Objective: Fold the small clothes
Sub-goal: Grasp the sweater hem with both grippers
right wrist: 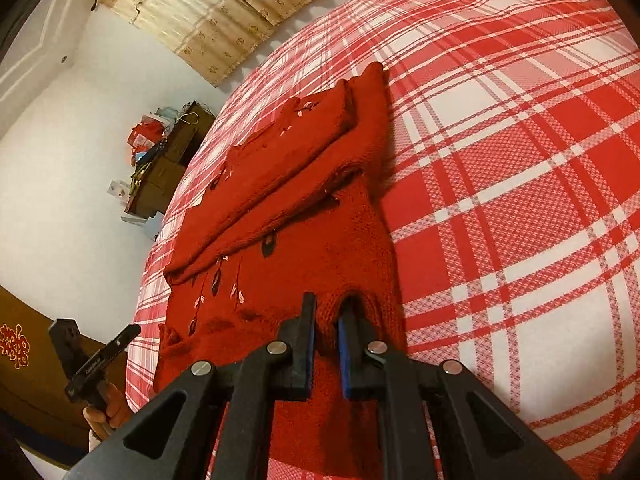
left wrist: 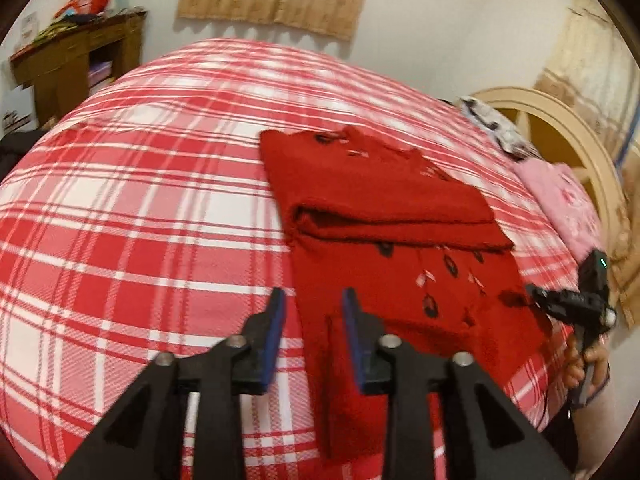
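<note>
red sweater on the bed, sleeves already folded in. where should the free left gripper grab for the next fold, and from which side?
Probably the near hem corner on the left gripper's side. The red sweater lies flat on the plaid bedspread, so only an edge gives the pads a bite. Come in low from the near end, one pad sliding under the hem. The right gripper appears already shut on the hem, so a matching grip lets both lift evenly.

Your bed [left wrist: 140, 208], covered in a red-and-white checked sheet, fills most of both frames. A red sweater [left wrist: 384, 200] lies on it right of centre in the left view, partly folded. At the right edge sit a pink garment [left wrist: 568, 204] and a patterned cloth [left wrist: 492, 124].
</note>
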A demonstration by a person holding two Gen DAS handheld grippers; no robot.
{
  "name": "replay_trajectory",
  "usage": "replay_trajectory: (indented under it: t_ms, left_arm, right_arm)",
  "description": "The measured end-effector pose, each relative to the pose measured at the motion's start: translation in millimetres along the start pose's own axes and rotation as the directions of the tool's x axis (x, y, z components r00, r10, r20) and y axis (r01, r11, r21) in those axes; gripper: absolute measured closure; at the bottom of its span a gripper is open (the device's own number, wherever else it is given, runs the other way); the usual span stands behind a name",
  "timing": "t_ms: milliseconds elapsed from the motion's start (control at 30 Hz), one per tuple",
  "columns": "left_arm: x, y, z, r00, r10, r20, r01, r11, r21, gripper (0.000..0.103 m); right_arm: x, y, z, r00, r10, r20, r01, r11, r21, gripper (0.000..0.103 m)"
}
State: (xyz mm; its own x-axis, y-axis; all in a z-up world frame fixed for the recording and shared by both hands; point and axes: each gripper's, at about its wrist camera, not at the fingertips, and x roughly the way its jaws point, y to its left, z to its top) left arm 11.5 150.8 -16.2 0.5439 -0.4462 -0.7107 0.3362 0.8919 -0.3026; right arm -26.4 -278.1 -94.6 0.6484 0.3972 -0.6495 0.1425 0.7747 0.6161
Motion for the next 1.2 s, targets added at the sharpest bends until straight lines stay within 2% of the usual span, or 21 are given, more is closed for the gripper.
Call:
replay_trajectory:
  t_ms: [100,167,400,433,533,667,833,933,967,1000,1067,1200]
  left_arm:
    - [9.6,-13.7,-4.6,0.999,-0.051,-0.016,0.052,0.997,0.064,0.051]
    - [18.6,-23.5,-4.9,0.998,-0.054,-0.024,0.056,0.993,0.104,0.049]
    - [44.4,-24.0,-11.5,0.996,-0.058,-0.072,0.062,0.997,0.056,0.049]
    - [44.4,-22.7,-12.9,0.995,-0.065,-0.071,0.068,0.997,0.041,0.049]
    - [44.3,-23.2,-16.1,0.995,-0.067,-0.07,0.069,0.997,0.033,0.048]
    - [39.4,-25.1,-20.5,0.996,-0.045,-0.072,0.05,0.997,0.06,0.049]
    - [41.6,-23.6,-23.0,0.995,-0.056,-0.079,0.06,0.997,0.056,0.049]
    - [44.2,-28.1,-22.2,0.994,-0.079,-0.077,0.083,0.995,0.06,0.052]
    - [44.9,-29.4,-21.9,0.995,-0.074,-0.074,0.079,0.995,0.065,0.061]
    - [45.6,-30.1,-21.3,0.995,-0.066,-0.072,0.071,0.995,0.067,0.079]
    - [45.3,-26.9,-20.0,0.996,-0.059,-0.064,0.062,0.997,0.05,0.094]
    - [44.1,-19.5,-21.1,0.995,-0.069,-0.066,0.069,0.998,0.012,0.094]
  right_arm:
    - [-4.1,1.1,-1.7,1.0,0.017,0.013,-0.017,1.0,0.015,0.092]
    - [-6.8,4.4,-2.2,1.0,0.025,0.018,-0.025,1.0,0.014,0.091]
    - [-24.2,18.4,-0.8,0.997,0.055,0.046,-0.054,0.998,-0.031,0.091]
    - [-25.5,20.1,-0.8,0.997,0.059,0.049,-0.057,0.998,-0.039,0.087]
    - [-28.2,23.9,-0.4,0.996,0.071,0.059,-0.068,0.997,-0.048,0.068]
    - [-38.5,20.4,0.1,0.99,0.093,0.102,-0.09,0.995,-0.03,0.067]
    - [-42.0,12.9,-0.6,0.991,0.075,0.109,-0.075,0.997,-0.005,0.067]
    - [-46.9,11.5,-2.3,0.99,0.073,0.125,-0.072,0.997,-0.006,0.067]
    - [-49.5,11.4,-2.5,0.989,0.069,0.131,-0.068,0.998,-0.009,0.067]
    - [-52.3,11.5,-2.7,0.989,0.059,0.138,-0.057,0.998,-0.016,0.067]
    - [-57.5,12.0,-3.8,0.988,0.031,0.152,-0.026,0.999,-0.035,0.067]
    - [-62.3,17.2,-5.6,0.982,-0.069,0.176,0.09,0.989,-0.114,0.067]
